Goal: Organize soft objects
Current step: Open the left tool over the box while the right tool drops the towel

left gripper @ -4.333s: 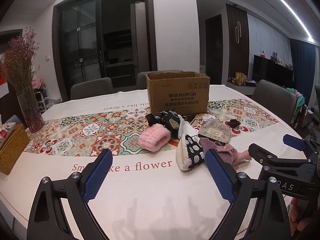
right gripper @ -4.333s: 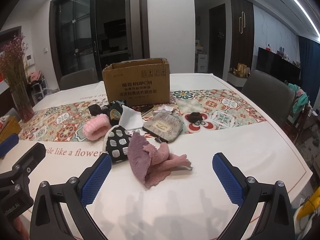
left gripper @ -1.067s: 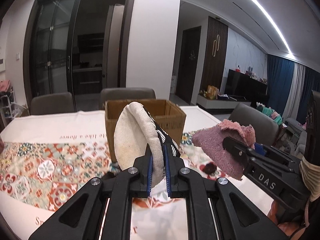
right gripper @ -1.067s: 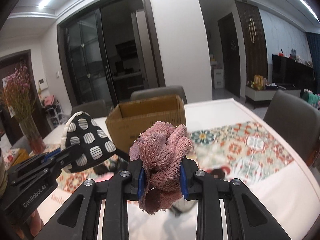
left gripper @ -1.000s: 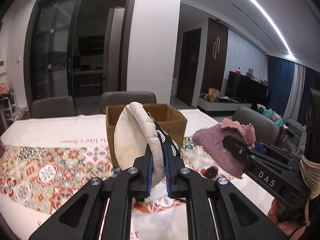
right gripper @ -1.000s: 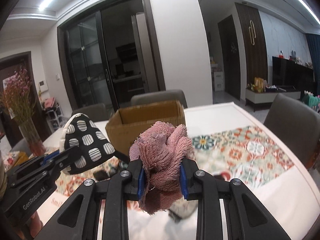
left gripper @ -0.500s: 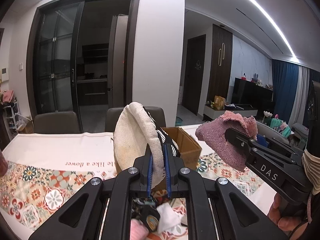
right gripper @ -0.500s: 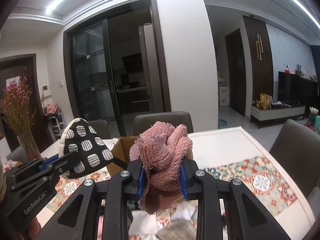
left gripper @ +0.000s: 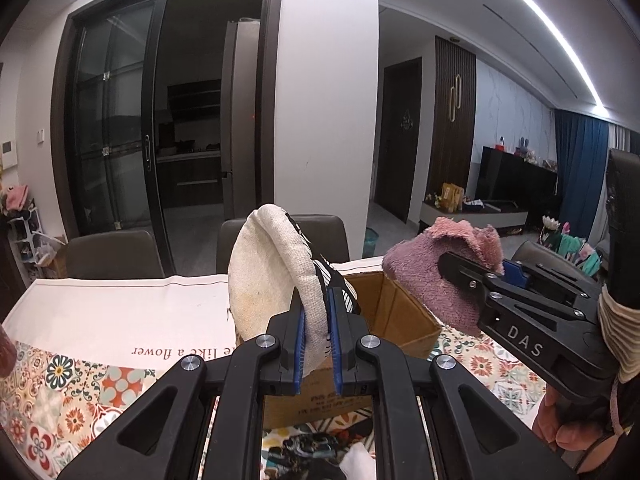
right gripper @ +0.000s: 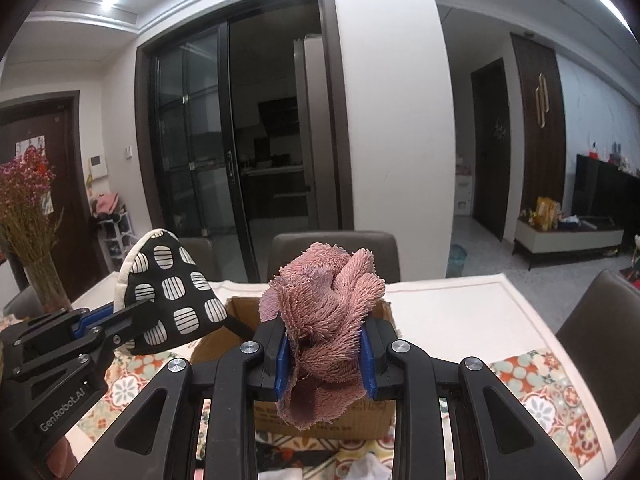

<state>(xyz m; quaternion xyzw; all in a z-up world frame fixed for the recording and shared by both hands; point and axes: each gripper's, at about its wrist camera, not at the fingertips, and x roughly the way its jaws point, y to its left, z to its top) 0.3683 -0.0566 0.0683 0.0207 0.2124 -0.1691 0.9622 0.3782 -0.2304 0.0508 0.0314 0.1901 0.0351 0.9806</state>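
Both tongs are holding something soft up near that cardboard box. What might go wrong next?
The pink towel hangs loose below the right tongs and might snag the box rim. The mitt in the left tongs sits close beside it, so both dropping together might collide or miss.

The oven mitt clamped in the left gripper is black with white striped patches on one face and plain cream on the other. The towel in the right gripper is dusty pink, perhaps mauve underneath. Below both, the brown box sits on a floral-tiled tablecloth.
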